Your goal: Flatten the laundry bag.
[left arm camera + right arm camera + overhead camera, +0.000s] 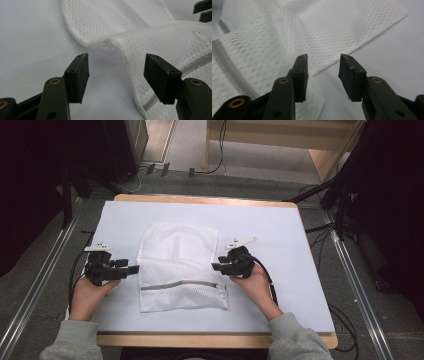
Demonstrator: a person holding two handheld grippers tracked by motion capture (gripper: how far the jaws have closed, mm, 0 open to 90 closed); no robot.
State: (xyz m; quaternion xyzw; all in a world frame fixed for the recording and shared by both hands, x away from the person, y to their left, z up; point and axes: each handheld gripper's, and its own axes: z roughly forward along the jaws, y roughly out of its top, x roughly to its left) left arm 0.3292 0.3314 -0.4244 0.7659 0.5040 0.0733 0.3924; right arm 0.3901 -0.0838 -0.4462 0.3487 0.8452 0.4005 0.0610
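Note:
A white mesh laundry bag (pixel 181 267) with a grey zipper (pixel 182 284) lies flat in the middle of the white table cover (pixel 280 225). My left gripper (pixel 134 269) sits at the bag's left edge, open, with the bag's raised hem (pixel 130 65) in front of its jaws and nothing clamped. My right gripper (pixel 215 266) rests at the bag's right edge, open. In the right gripper view the mesh edge (pixel 342 57) runs just past the jaw tips. The bag's fold (pixel 140 37) rises slightly in the left gripper view.
The table's wooden edge (pixel 215 340) runs along the front. Black cables (pixel 270 280) trail from each gripper. Dark stands and cables lie on the floor around the table. Bare cover lies left and right of the bag.

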